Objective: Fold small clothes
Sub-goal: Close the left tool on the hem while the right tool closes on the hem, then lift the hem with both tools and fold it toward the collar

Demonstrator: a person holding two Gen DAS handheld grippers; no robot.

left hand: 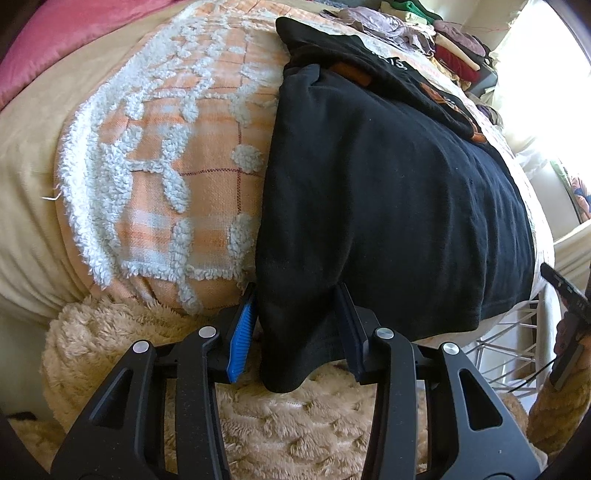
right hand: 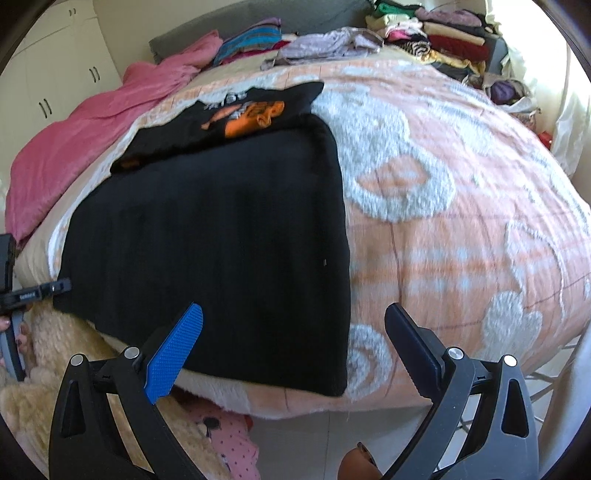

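Left gripper (left hand: 297, 325) at bottom centre of my left wrist view: fingers spread, black shirt (left hand: 388, 192) corner hanging between them, no clamp that I can see. Right gripper (right hand: 293, 354) wide apart at the bottom of the right view, hovering over the shirt's near hem, holding nothing. Shirt lies flat on the peach-and-white bedspread (right hand: 461, 221), orange print (right hand: 255, 116) toward upper centre. Shirt's near edge overhangs the bed edge. Bare bedspread right of the shirt; clothes pile (right hand: 436, 33) upper right, pink blanket (right hand: 92, 129) upper left.
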